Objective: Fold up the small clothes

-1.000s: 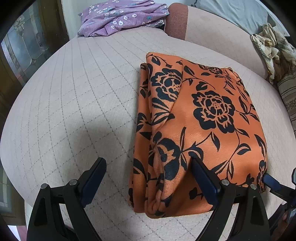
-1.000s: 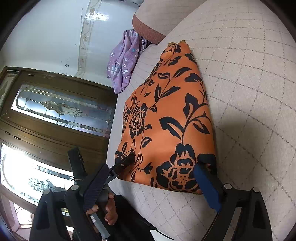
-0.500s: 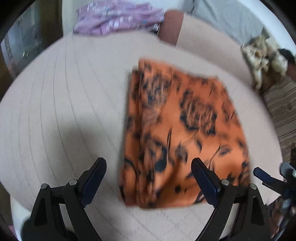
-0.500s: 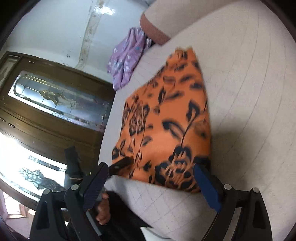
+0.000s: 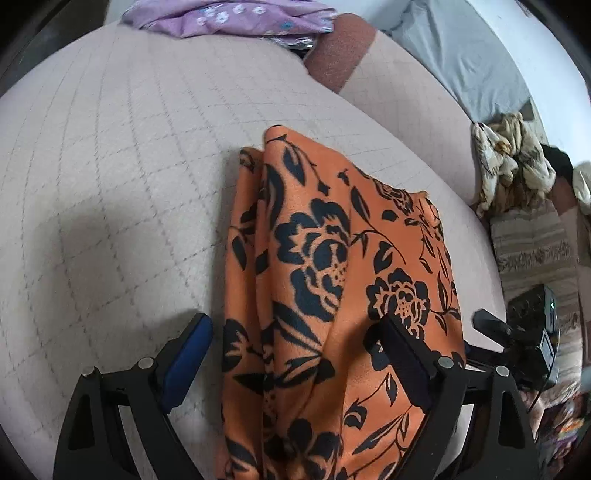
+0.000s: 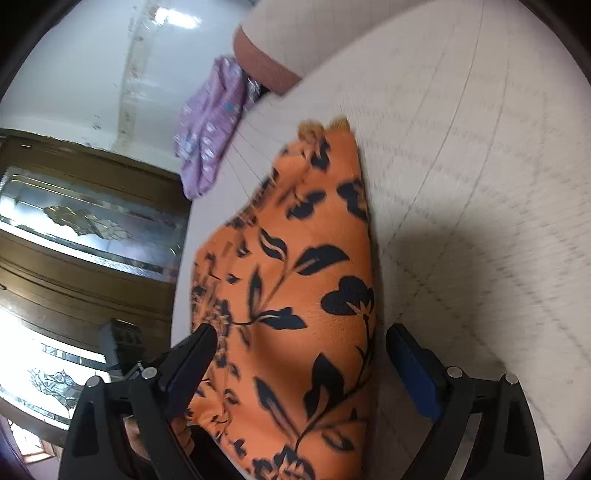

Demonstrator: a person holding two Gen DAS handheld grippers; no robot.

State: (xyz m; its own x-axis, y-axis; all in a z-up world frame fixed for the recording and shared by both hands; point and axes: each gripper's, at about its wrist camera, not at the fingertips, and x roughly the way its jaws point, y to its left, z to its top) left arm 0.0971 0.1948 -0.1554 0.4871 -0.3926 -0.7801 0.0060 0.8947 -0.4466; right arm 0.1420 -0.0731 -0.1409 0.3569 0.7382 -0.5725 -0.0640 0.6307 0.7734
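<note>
i see the folded orange floral cloth [image 5: 332,280] running lengthwise straight ahead, its near end lying between both the left gripper [image 5: 291,354] and right gripper [image 6: 299,362], each spread wide and gripping nothing.

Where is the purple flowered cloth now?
In the left wrist view, the purple flowered cloth lies at the far edge of the quilted cushion, beyond the orange cloth.

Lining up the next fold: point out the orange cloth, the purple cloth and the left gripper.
orange cloth [image 5: 332,280], left wrist view, top layer.
purple cloth [image 5: 229,16], left wrist view, its middle.
left gripper [image 5: 291,332], left wrist view, between fingertips.
</note>
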